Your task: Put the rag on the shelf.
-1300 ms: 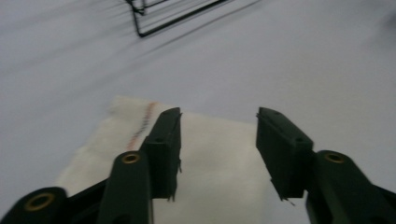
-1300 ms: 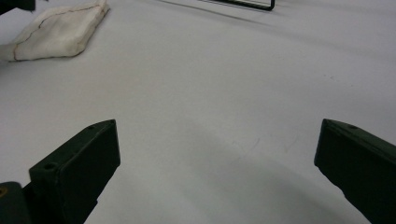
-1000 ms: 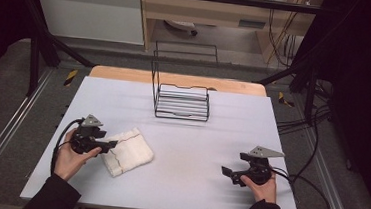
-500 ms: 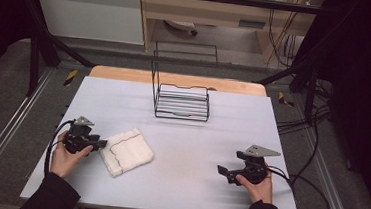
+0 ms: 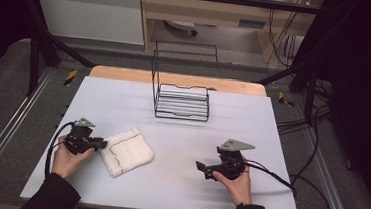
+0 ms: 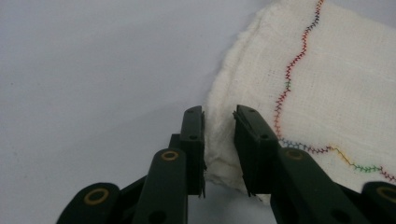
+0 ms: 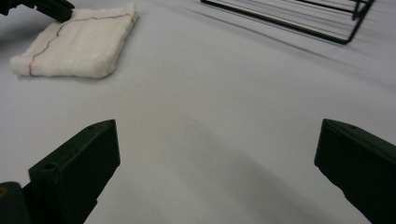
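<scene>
Closing on the near edge of the folded white cloth with wavy coloured stitching [image 6: 299,93], the left gripper [image 6: 218,140] has just narrowed its jaws around it without lifting it yet, while the right gripper [image 7: 215,172], wide open and empty, waits well apart.

In the right gripper view, the right gripper [image 7: 217,154] holds its two black jaws wide apart at the bottom corners, with nothing but the pale grey table [image 7: 210,93] between them. A folded white cloth [image 7: 77,42] with a line of coloured stitching lies flat at the upper left, well away from these jaws. The left gripper [image 7: 46,7] reaches in at the cloth's far corner. A black wire rack [image 7: 299,21] stands at the upper right.
</scene>
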